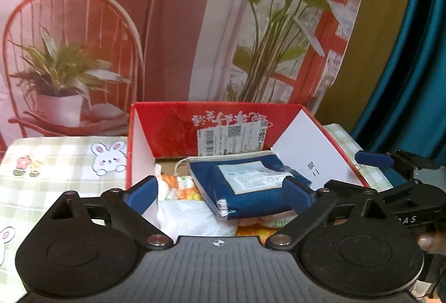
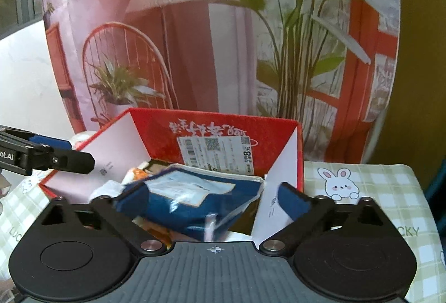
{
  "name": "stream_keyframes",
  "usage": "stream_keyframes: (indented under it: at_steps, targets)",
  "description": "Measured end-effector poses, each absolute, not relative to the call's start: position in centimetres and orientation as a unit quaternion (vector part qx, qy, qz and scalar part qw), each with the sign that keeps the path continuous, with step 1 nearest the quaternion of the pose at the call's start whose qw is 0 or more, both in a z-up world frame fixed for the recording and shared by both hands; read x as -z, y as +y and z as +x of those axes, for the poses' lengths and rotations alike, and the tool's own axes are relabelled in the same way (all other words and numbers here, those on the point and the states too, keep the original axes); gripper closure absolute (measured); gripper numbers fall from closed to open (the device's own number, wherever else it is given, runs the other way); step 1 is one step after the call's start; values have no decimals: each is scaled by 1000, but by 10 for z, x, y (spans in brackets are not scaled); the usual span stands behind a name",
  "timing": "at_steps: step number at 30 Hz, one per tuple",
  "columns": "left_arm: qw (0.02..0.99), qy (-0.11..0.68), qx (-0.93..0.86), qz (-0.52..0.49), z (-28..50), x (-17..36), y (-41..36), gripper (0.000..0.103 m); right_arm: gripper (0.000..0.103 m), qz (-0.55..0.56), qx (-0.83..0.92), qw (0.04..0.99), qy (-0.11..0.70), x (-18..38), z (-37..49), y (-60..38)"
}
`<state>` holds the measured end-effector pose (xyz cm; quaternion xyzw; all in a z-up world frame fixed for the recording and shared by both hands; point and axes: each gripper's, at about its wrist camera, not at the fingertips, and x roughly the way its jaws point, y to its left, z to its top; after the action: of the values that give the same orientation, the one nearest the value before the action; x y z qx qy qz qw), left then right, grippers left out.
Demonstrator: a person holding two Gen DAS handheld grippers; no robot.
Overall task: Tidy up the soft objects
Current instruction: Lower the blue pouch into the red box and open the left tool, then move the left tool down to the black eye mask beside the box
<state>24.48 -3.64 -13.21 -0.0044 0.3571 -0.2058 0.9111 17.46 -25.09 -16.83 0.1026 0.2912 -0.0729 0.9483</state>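
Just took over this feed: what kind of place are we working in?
Probably a home setup: a table under a bunny-print checked tablecloth, a printed fabric backdrop of chair and plants, and a reused red shipping box holding soft packages.

Ahead of the right claw [image 2: 214, 198], the shipping label [image 2: 218, 154] on the red box [image 2: 223, 130] reads "8". The checked cloth [image 2: 390, 191] beside it reads "CKY". The left claw [image 2: 55, 155] body shows "ot.AI".
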Motion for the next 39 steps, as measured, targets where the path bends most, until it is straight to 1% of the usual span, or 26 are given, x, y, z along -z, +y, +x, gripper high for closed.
stream_keyframes:
  at_steps: [12, 19, 26, 30, 39]
  targets:
    - [923, 346, 168, 3, 210, 119, -24, 0, 0, 95, 82, 958, 258, 147, 145, -229]
    - [930, 335, 150, 14, 188, 118, -21, 0, 0, 95, 95, 960, 246, 146, 123, -217]
    - [934, 331, 134, 12, 166, 121, -15, 0, 0, 141, 87, 954, 249, 153, 101, -218]
    - [935, 328, 138, 21, 157, 122, -14, 0, 0, 148, 89, 952, 253, 158, 91, -218]
    - [931, 337, 138, 2, 147, 132, -4, 0, 0, 146, 89, 948, 269, 169, 79, -217]
